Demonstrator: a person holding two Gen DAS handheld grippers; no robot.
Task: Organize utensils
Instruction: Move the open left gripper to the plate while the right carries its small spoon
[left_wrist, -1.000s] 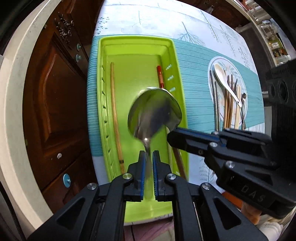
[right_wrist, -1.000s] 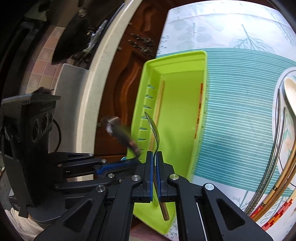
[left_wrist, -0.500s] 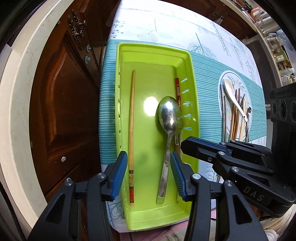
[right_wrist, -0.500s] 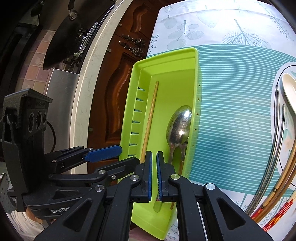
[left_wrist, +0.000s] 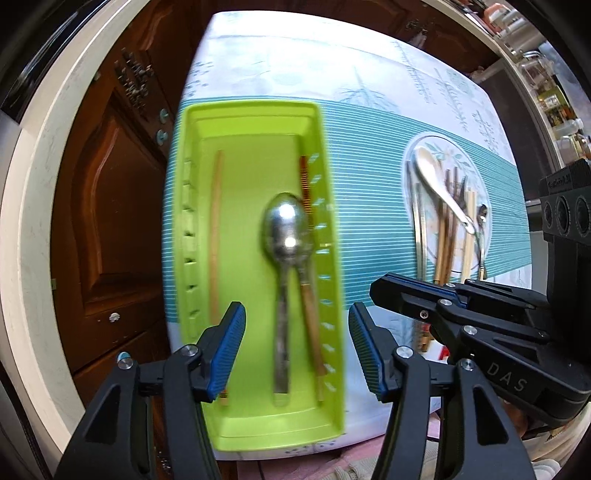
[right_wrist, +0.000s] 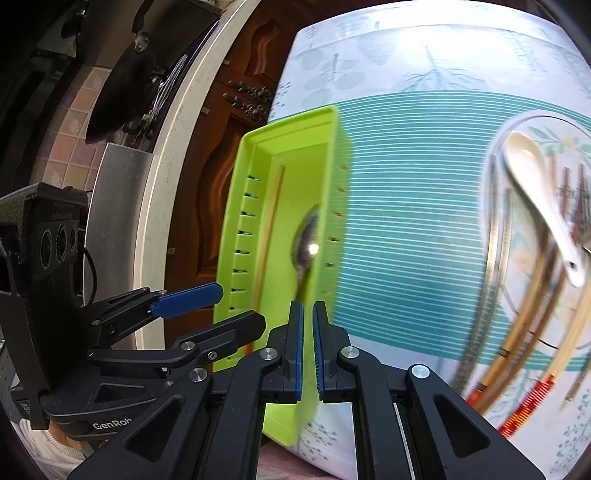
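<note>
A metal spoon (left_wrist: 286, 236) lies lengthwise in the lime-green tray (left_wrist: 192, 236), beside a chopstick with a red band (left_wrist: 310, 314); a bamboo chopstick (left_wrist: 215, 229) lies along the tray's left side. My left gripper (left_wrist: 295, 350) hovers above the spoon's handle with its jaws opening; the pads touch nothing. My right gripper (right_wrist: 308, 317) is shut and empty, above the tray's (right_wrist: 240, 229) near right corner. To the right, a patterned plate (left_wrist: 476, 173) bears a white ceramic spoon (left_wrist: 436, 181), metal and wooden chopsticks and a small spoon.
The tray sits at the left edge of a teal striped placemat (left_wrist: 369, 184) on a leaf-print tablecloth. Dark wooden cabinet doors (left_wrist: 110, 221) and a pale curved countertop edge (left_wrist: 26, 221) lie past the table's left side. Shelves with jars stand far right.
One second ago my left gripper was shut on the spoon's handle above the tray. It let go, the spoon now lies in the tray, and the jaws have spread wider. Both views have shifted.
</note>
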